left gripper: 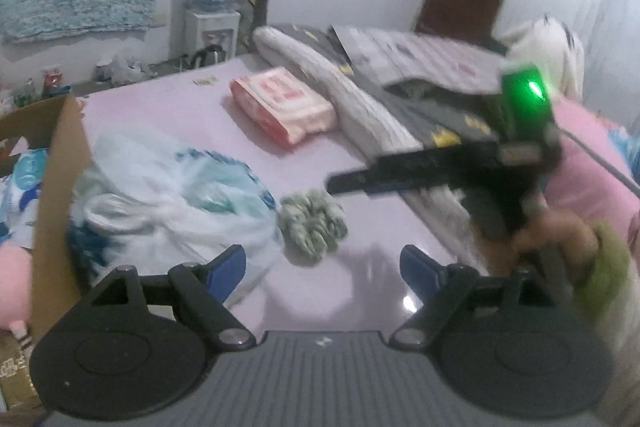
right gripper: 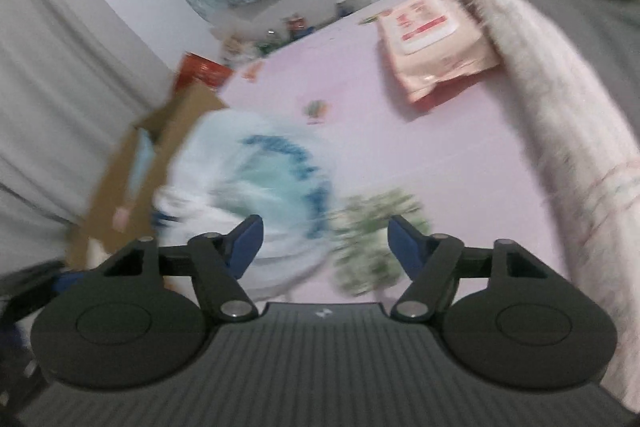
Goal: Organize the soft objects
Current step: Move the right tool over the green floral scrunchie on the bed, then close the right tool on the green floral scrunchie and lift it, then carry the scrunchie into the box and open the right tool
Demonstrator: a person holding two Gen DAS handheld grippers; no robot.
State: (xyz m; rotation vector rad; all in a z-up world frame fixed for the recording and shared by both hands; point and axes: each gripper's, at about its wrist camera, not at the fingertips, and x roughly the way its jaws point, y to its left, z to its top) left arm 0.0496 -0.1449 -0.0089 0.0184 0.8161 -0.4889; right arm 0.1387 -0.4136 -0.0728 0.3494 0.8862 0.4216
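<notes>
L claw: jaws wide apart, nothing btwn the blue pads; hangs over bare pink surface.
R claw: jaws apart, not gripping; blurred green bundle sits by its right pad, contact can't be told.
R claw, seen from L cam: dark fingers reach in from the right, tips above the green bundle; green light on its body.
Green scrunchie-like bundle: flat on the pink surface, just right of the plastic bag, near centre.
Plastic bag: white/teal, crumpled, soft stuff inside; leans against the cardboard box wall.
Cardboard box: at left edge of surface, open top; pale blue-white items and sth pink inside.
Wipes pack: pink, farther back, touching the rolled towel.
Rolled towel: long, whitish, runs diagonally along the right side w/ grey clothes beyond it.
Pink surface: open room mid & back-left, btwn bag and wipes pack; also a bare strip right in front of L claw.
Edges: back edge meets floor clutter & water dispenser; right side blocked by towel/clothes; left by box.
Hand: grips R claw's handle, green sleeve.
</notes>
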